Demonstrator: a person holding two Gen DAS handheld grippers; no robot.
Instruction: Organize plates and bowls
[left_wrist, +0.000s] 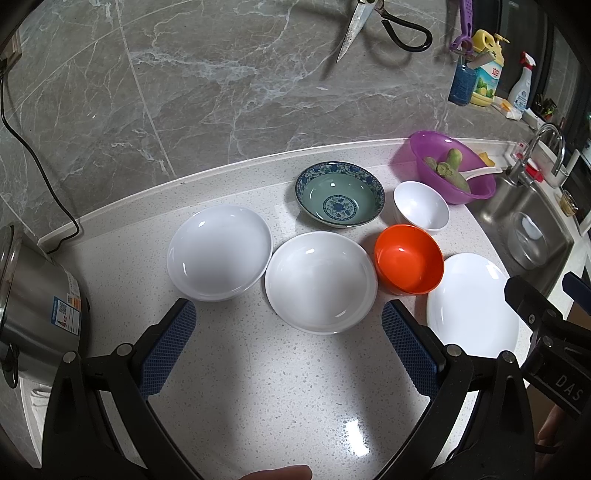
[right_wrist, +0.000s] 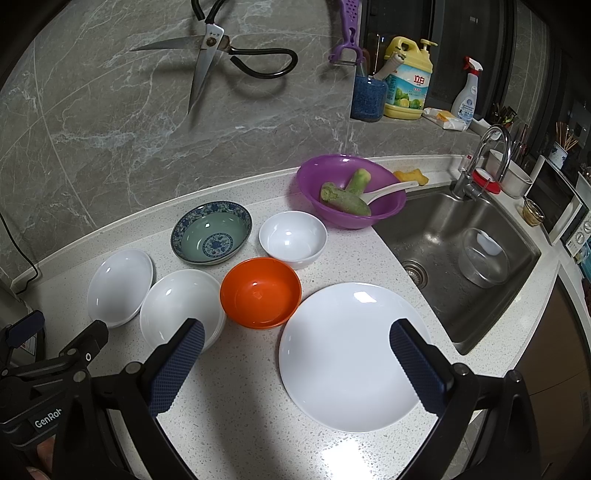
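Both the left gripper (left_wrist: 288, 317) and right gripper (right_wrist: 297, 339) gape wide, holding nothing, near the orange bowl (right_wrist: 260, 292), which touches the white plate (right_wrist: 354, 354).

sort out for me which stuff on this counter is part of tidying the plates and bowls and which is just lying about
For the job:
orange bowl
small white bowl
blue patterned bowl
two white deep plates
flat white plate

Lying about:
purple basin with vegetables
scissors
dish soap
spray bottle
steel pot
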